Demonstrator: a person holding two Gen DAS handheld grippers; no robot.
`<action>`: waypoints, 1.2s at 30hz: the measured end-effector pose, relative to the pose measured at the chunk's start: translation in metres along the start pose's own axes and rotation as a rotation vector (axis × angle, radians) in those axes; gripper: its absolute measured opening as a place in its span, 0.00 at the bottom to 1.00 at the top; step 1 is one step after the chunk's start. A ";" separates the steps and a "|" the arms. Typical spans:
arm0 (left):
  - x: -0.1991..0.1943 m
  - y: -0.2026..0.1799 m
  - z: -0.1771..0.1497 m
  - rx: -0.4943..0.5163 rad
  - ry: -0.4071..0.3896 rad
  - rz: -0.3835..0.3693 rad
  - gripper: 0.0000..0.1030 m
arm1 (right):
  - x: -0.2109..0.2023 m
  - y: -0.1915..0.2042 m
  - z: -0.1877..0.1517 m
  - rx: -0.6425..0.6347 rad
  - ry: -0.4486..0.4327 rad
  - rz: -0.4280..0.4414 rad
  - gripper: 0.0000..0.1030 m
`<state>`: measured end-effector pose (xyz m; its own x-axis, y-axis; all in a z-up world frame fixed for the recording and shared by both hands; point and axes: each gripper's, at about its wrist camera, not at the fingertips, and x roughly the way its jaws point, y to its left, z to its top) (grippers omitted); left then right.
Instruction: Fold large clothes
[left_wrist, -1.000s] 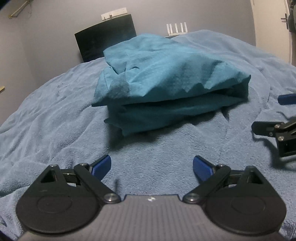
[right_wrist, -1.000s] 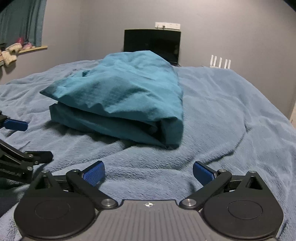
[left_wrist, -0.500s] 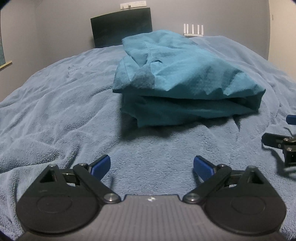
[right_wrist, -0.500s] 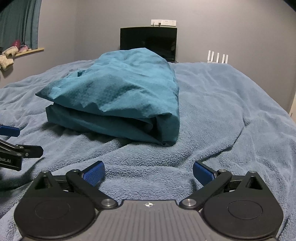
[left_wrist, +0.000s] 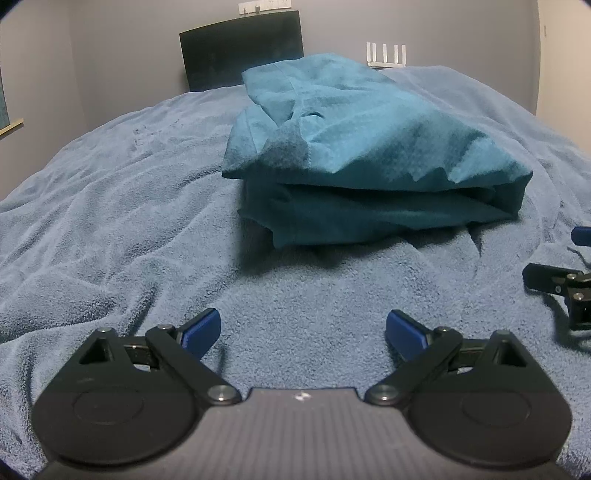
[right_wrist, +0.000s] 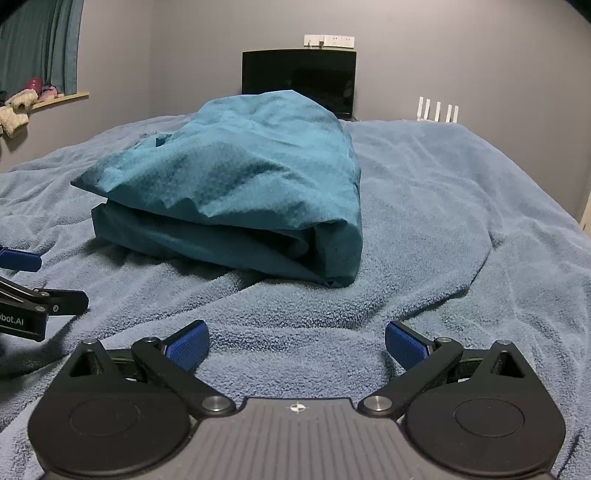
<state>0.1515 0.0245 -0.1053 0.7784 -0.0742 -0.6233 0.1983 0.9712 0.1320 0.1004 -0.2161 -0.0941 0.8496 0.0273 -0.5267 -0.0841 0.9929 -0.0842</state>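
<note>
Lying at far left, beyond the bed, a window ledge (right_wrist: 55, 100) with small pale and pink items, blurred and not identifiable, under a dark curtain (right_wrist: 40, 44). Next, left gripper (left_wrist: 303, 332), jaws spread wide over light blue terry blanket (left_wrist: 110, 221), blue fingertips (left_wrist: 201, 330) apart and holding nothing; also visible at the left edge of the right wrist view (right_wrist: 22, 291). Centre, teal garment (left_wrist: 369, 155), folded into a thick stacked bundle, upper layers overhanging lower ones, resting on the blanket ahead of both grippers and touching neither; same bundle in the right wrist view (right_wrist: 240, 192), fold closed at its right end. Behind it, against the grey wall, dark monitor (right_wrist: 299, 79) beneath a white socket strip (right_wrist: 328, 40). Right of monitor, white router with upright antennas (right_wrist: 437, 110). Right gripper (right_wrist: 295, 345), jaws likewise wide open and empty, hovering low over the blanket (right_wrist: 461, 206); partly visible at the right edge of the left wrist view (left_wrist: 561, 284).
</note>
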 end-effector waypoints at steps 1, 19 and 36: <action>0.000 0.000 0.000 0.000 0.000 -0.001 0.94 | 0.000 0.000 0.000 0.000 0.001 0.000 1.00; 0.002 -0.001 -0.001 0.002 0.004 -0.001 0.94 | 0.003 -0.001 -0.001 -0.001 0.007 0.001 1.00; 0.003 -0.001 -0.002 0.000 0.010 -0.001 0.94 | 0.006 -0.002 -0.002 -0.001 0.014 0.003 1.00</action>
<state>0.1525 0.0240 -0.1090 0.7720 -0.0725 -0.6314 0.1989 0.9711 0.1317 0.1048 -0.2183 -0.0983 0.8419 0.0283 -0.5389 -0.0869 0.9927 -0.0835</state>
